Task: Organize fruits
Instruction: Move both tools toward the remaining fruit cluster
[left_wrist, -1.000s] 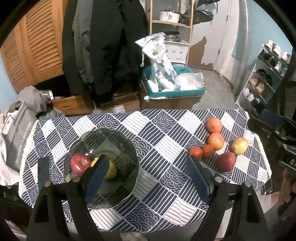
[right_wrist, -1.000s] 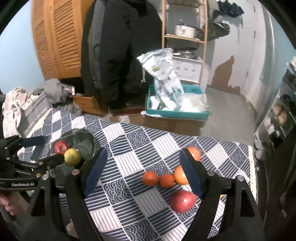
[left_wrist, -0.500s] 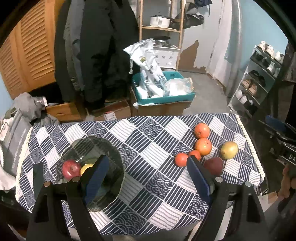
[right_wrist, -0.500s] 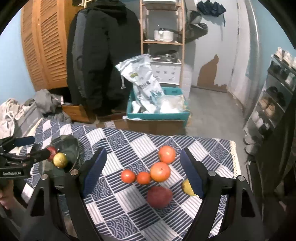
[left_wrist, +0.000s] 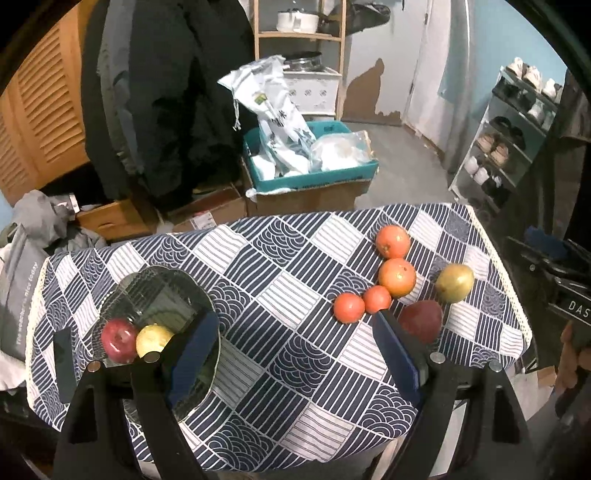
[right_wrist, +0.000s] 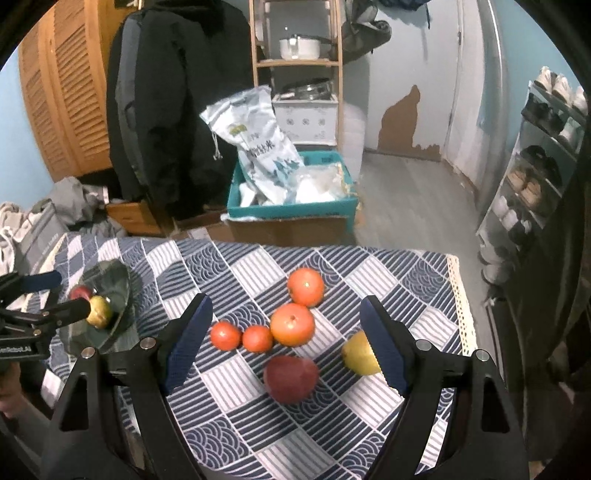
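Our right gripper (right_wrist: 284, 343), fingers spread wide and empty, has the round dark-red apple (right_wrist: 291, 378) dead ahead at twelve o'clock, nearer than our equally open left gripper (left_wrist: 295, 354).

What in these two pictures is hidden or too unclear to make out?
- Dark red apple, left wrist view: partly behind the left gripper finger.
- Yellow-green pear, right wrist view: partly behind the right gripper finger.
- Dark glass bowl, left wrist view: near rim behind a finger.
- Red apple, right wrist view: small, half hidden.
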